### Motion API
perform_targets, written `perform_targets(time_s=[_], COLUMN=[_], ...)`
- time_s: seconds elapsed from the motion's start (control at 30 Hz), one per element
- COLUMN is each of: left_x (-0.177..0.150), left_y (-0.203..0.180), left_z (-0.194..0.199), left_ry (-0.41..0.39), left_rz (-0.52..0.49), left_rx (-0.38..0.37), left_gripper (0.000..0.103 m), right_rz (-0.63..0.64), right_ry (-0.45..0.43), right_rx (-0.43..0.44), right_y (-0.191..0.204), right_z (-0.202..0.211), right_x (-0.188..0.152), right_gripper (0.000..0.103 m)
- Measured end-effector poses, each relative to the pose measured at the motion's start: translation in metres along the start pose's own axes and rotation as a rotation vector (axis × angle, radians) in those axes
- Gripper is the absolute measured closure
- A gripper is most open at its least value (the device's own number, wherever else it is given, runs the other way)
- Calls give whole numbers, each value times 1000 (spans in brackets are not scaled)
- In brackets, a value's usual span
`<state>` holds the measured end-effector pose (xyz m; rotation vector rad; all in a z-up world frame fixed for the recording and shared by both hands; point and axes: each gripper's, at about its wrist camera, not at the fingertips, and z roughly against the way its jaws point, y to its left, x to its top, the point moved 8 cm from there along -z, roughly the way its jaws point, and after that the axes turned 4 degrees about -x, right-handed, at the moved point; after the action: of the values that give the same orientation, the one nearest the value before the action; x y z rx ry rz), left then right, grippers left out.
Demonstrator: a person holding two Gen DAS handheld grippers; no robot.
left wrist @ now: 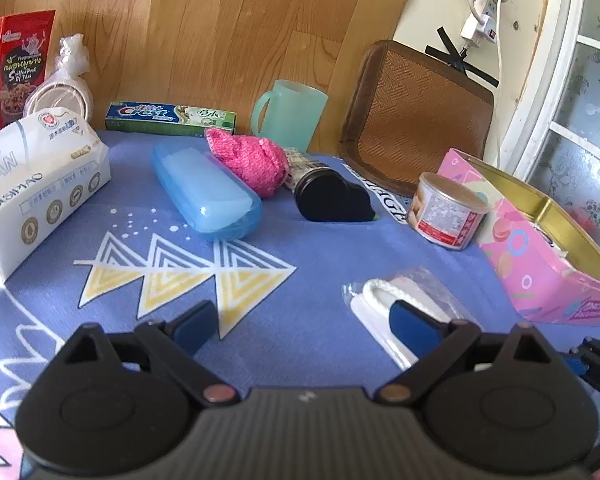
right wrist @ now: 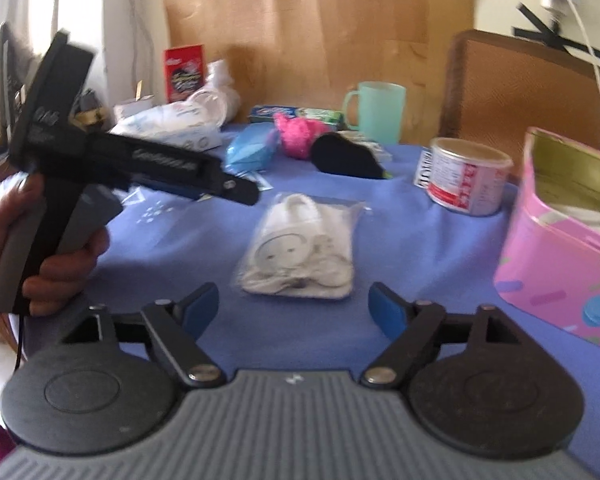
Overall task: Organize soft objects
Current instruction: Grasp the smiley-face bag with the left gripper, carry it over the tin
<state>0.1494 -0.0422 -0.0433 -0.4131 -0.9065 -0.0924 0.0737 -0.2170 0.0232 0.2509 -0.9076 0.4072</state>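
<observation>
A white soft item in a clear plastic bag (right wrist: 300,248) lies flat on the blue cloth, just ahead of my right gripper (right wrist: 296,312), which is open and empty. In the left wrist view the same bag (left wrist: 396,312) lies under the right fingertip of my left gripper (left wrist: 304,324), which is open and empty above the cloth. A pink knitted soft object (left wrist: 252,160) lies at the back beside a blue case (left wrist: 208,192); it also shows in the right wrist view (right wrist: 296,132). The left gripper's body (right wrist: 140,164) shows at the left, held by a hand.
A pink open tin box (left wrist: 540,248) stands at the right, next to a can (left wrist: 444,212). A tissue pack (left wrist: 36,184), toothpaste box (left wrist: 172,118), green mug (left wrist: 288,114), black dispenser (left wrist: 332,200) and woven cushion (left wrist: 416,120) stand toward the back.
</observation>
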Motion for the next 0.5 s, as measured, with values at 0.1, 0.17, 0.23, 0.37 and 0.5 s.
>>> perform_targets(time_s=[0.1,0.17,0.23,0.37,0.5], left_x=[0,0,-2,-5,-10], left_y=[0,-1,-6,-26,-49], left_z=[1,4,9,16,1], left_ry=[2,10,25,52,129], left_rz=[11,24,53,89,72], left_rx=[-23,-53,-103,-201,-222], left_gripper=[9,14,20,31,43], right_rz=[-36,-36,-12,58,91], right_ry=[-3,-2,3,16,34], right_rx=[-8,-7,2,19,27], right_y=[-8,-9,-6,1,1], right_z=[1,1,0,-5,-15], right_x=[1,3,4,8,13], right_gripper=[12,11,10,9,9])
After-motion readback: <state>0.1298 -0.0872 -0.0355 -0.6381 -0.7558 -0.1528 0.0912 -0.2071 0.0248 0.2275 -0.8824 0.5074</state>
